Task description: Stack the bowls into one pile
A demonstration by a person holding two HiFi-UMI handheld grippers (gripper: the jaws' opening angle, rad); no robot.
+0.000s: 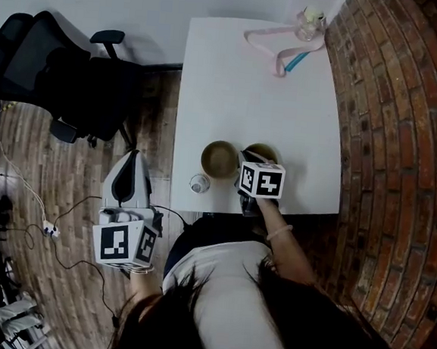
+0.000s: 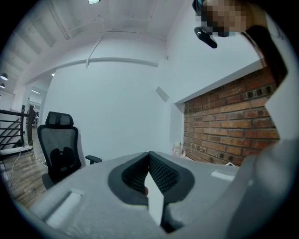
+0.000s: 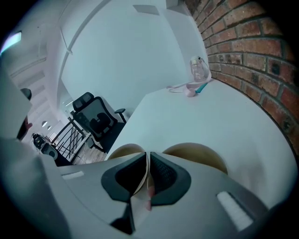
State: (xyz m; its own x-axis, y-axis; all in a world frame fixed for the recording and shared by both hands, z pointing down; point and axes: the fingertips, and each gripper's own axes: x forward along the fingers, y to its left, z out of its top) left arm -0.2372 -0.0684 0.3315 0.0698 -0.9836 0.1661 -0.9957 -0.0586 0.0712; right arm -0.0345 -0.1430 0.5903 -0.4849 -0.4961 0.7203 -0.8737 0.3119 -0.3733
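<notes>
Counted from head view: two bowls, side by side at near edge of bench (image 1: 300,109): exposed bowl (image 1: 220,160) and half-hidden bowl (image 1: 265,150), the latter partly under right claw (image 1: 243,157). Also one small glass (image 1: 199,183) at bench's near edge and one jar (image 1: 311,22) at bench's far corner. Confirmed only in right gripper view: pinched shut on thin tan rim, apparently half-hidden bowl's. Left claw (image 1: 132,157) off bench; seen pressed together, empty, in left gripper view.

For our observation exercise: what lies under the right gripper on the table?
A brown bowl, with its far rim showing past the right gripper. The gripper covers the bowl's near part, so most of its inside cannot be seen.
</notes>
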